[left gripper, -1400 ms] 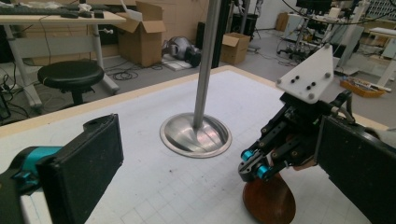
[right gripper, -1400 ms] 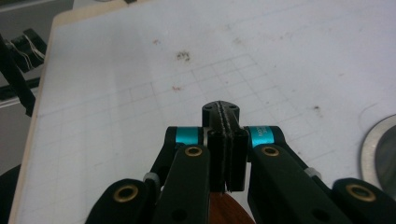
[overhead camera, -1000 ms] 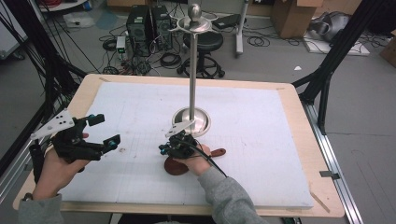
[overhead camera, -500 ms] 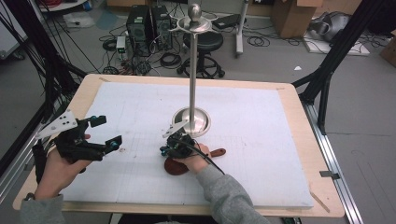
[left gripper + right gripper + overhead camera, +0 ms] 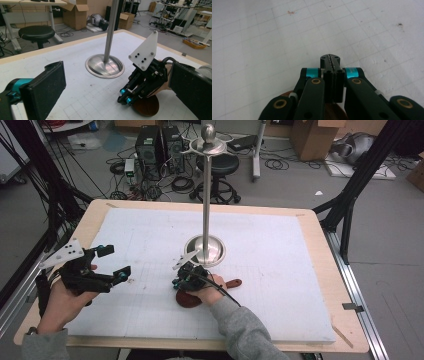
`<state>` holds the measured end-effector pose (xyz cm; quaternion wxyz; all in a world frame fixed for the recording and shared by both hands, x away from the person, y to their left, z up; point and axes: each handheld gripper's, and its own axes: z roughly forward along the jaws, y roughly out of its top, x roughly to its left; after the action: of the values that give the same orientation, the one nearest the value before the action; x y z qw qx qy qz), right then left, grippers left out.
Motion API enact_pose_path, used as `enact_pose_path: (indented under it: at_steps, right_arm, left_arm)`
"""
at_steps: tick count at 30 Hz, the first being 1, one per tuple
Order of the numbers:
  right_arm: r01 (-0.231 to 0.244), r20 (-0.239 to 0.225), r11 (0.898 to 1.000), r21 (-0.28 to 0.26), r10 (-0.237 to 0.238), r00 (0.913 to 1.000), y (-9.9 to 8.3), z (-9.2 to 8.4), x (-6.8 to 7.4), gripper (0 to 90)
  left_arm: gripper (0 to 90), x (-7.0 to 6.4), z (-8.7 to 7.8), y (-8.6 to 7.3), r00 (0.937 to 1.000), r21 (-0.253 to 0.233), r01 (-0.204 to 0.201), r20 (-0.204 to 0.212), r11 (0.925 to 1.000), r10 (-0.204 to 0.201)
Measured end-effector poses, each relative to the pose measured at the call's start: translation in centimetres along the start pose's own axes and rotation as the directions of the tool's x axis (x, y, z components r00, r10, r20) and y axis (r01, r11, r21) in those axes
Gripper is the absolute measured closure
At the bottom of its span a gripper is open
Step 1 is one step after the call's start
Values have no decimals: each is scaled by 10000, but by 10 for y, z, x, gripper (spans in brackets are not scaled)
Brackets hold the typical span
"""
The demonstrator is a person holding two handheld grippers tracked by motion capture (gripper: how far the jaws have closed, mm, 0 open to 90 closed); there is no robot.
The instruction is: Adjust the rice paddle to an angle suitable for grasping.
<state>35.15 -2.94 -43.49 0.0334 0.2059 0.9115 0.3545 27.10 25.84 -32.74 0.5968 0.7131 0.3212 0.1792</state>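
Black jaws gape wide on the left gripper [image 5: 107, 265], idle near the table [image 5: 310, 225] edge, while the right gripper [image 5: 186, 279], jaws pressed together on nothing, hovers over a brown wooden spoon [image 5: 190, 298] lying flat, handle running rightward, and could nudge it sideways or bump the steel stand [image 5: 206, 251] just beyond.

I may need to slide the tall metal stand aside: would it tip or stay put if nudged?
The metal stand looks top-heavy: a tall thin pole with arms and a ball on top. Its wide dished base sits flat on the mat, so a low push would probably slide it; a high push could well tip it. It seems stiff.
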Motion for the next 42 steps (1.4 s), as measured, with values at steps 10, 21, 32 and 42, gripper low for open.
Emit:
enact_pose_path:
  at_steps: [10, 21, 32, 42]
  right_arm:
    - [-142, -37, 9996, 228, 143, 9999, -2, -3, 2, 900]
    - [-129, 68, 9983, 564, 126, 9999, -7, -11, 8, 900]
    - [-466, -372, 9988, 180, 472, 9982, -25, -21, 7, 900]
    - [-335, -325, 9988, 366, 347, 9989, -35, -32, 12, 900]
  left_arm:
    - [18, 4, -7, -1, 9999, -33, 85, -124, 10000, -85]
    - [18, 2, -7, 0, 10000, -17, 31, -75, 10000, -31]
    - [18, 1, -6, 0, 10000, -21, 22, -43, 10000, -23]
    - [18, 0, -2, 1, 10000, -9, 15, 59, 10000, -15]
